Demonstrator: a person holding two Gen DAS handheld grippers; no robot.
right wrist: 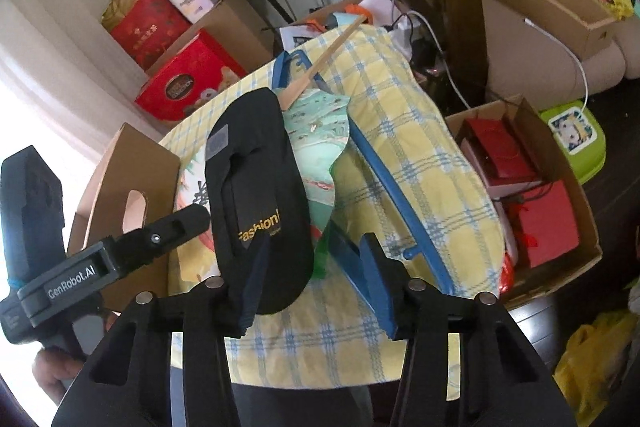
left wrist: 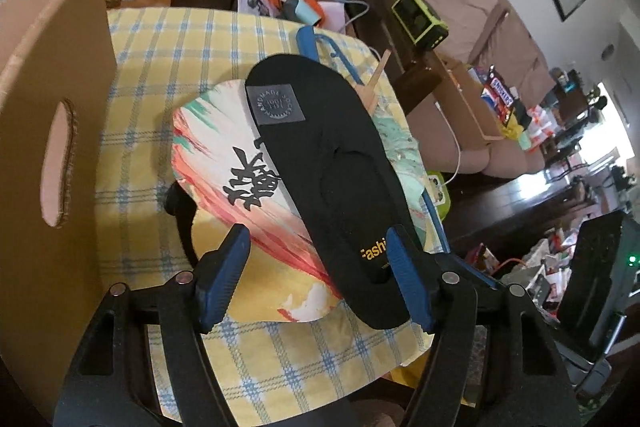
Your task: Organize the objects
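Note:
A black insole (left wrist: 320, 163) with a grey patch and "Fashion" in yellow lies on a painted paper fan (left wrist: 224, 163) on the yellow checked tablecloth (left wrist: 168, 43). The fan's wooden handle (left wrist: 376, 79) points away. A blue hanger (left wrist: 320, 47) lies under them. My left gripper (left wrist: 316, 275) is open, its fingers either side of the insole's near end. In the right wrist view the insole (right wrist: 256, 195) lies over the fan (right wrist: 316, 143), beside the hanger (right wrist: 396, 187). My right gripper (right wrist: 316, 291) is open, its left finger over the insole's near end.
A cardboard box (left wrist: 48, 147) with a handle slot stands on the table's left; it also shows in the right wrist view (right wrist: 128, 187). Red gift boxes (right wrist: 188, 79) stand behind the table. A carton of red boxes (right wrist: 528, 195) sits to the right on the floor.

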